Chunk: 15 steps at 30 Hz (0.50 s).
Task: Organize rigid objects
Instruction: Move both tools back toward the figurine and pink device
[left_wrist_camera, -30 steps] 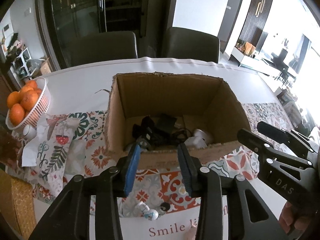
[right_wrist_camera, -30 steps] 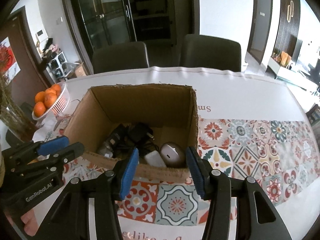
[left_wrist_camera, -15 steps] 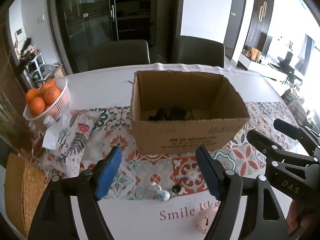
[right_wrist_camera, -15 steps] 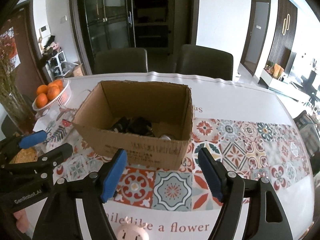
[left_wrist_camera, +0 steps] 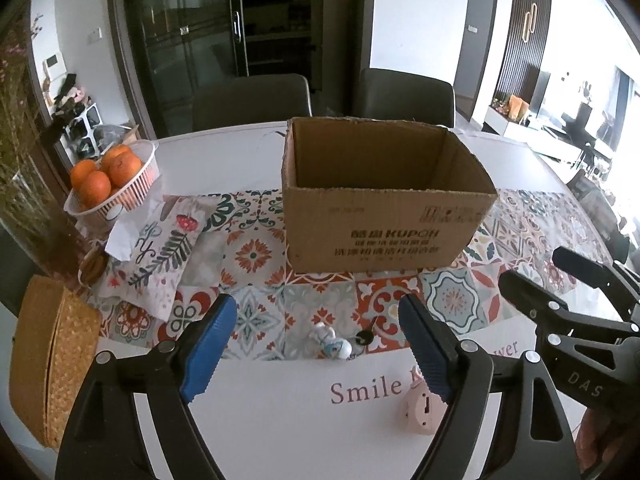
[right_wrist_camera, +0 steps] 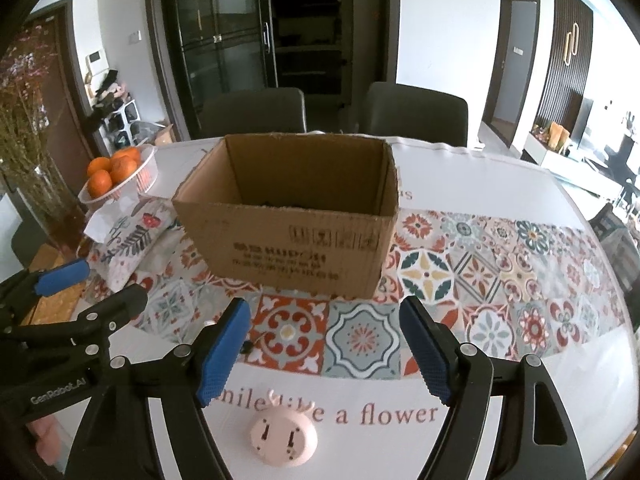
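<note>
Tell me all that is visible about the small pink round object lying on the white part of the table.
The small pink round plastic-looking object lies on the white tablecloth below the printed words, its flat face up. That face shows two dark slots and some tiny holes. Small ear-like bumps stick out at its far edge. It rests free, between and below the fingers of the right tongs, which do not touch it.

The box (left_wrist_camera: 384,216) is showing matt, rough-edged corrugated cardboard. The tabletop (left_wrist_camera: 280,412) is looking smooth and faintly glossy. The pink nightlight (right_wrist_camera: 283,436) is gleaming as smooth plastic. The basket (left_wrist_camera: 44,360) is showing coarse woven straw.
</note>
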Motion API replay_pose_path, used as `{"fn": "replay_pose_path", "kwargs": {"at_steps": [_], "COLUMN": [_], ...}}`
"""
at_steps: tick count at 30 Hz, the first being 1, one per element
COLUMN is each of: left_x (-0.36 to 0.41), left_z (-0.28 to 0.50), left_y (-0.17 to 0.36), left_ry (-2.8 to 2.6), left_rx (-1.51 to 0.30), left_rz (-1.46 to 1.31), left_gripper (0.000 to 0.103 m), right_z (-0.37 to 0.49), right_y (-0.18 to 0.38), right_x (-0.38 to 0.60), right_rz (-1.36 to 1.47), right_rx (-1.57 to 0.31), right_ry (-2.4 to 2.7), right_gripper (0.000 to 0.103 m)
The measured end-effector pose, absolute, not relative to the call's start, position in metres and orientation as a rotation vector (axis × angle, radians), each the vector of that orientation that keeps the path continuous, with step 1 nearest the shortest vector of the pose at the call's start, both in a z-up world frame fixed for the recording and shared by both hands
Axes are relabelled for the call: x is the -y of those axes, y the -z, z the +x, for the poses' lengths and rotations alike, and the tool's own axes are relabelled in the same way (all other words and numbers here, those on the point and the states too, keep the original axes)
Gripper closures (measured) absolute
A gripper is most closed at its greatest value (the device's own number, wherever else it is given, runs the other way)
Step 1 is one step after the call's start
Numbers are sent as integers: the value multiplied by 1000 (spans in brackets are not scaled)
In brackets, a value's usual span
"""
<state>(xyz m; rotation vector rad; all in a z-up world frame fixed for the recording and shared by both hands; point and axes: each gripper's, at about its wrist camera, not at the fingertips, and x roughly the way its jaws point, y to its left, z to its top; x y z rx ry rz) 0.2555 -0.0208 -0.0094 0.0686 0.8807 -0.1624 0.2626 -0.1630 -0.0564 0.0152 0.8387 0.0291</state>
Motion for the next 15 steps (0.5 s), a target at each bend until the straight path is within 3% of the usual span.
{"fn": "replay_pose_path", "kwargs": {"at_steps": [15], "left_x": [13], "left_z": [222], "left_y": [37], "left_ry": [153], "left_rx": [-888], "left_rz": [83], "left_gripper": [19], "right_z": [229], "right_y": [90], "right_x": [153], "right_rz": [44], "right_rx": [-891], "right_ry": [-62], "right_gripper": [25]}}
